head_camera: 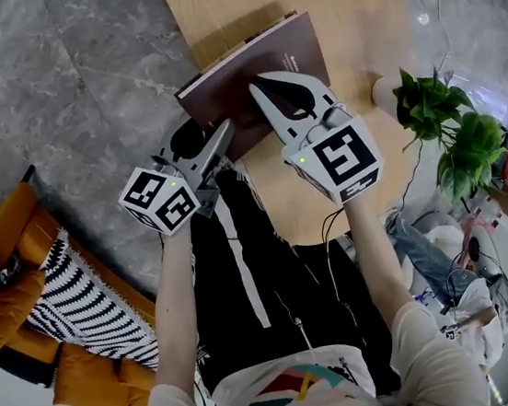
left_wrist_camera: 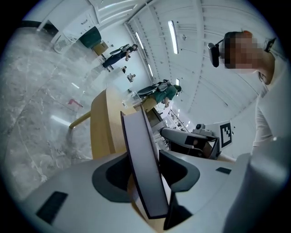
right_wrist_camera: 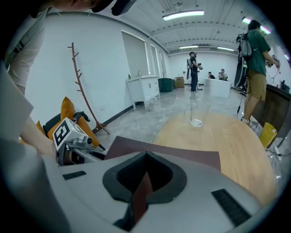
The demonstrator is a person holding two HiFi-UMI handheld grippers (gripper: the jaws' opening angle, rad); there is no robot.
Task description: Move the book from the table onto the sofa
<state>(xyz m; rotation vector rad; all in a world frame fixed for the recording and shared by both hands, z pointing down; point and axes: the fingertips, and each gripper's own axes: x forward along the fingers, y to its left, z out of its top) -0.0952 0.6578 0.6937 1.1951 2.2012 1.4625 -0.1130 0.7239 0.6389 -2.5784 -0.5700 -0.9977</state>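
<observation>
A dark brown book (head_camera: 258, 58) lies tilted at the near left corner of the wooden table (head_camera: 349, 8), partly past its edge. My left gripper (head_camera: 225, 134) holds the book's near left corner. In the left gripper view the white page edge (left_wrist_camera: 141, 154) stands upright between the pads, and my left gripper (left_wrist_camera: 144, 158) is shut on it. My right gripper (head_camera: 257, 84) reaches over the near edge of the cover. In the right gripper view, that gripper (right_wrist_camera: 144, 177) is shut on a thin brown edge of the book (right_wrist_camera: 182, 154). The orange sofa (head_camera: 17, 303) is at lower left.
A striped cushion (head_camera: 82, 304) lies on the sofa. A potted plant (head_camera: 453, 129) stands at the table's right. A glass (right_wrist_camera: 196, 117) sits further along the table. A bare wooden coat stand (right_wrist_camera: 81, 86) rises beside the sofa (right_wrist_camera: 67, 110). People stand in the background.
</observation>
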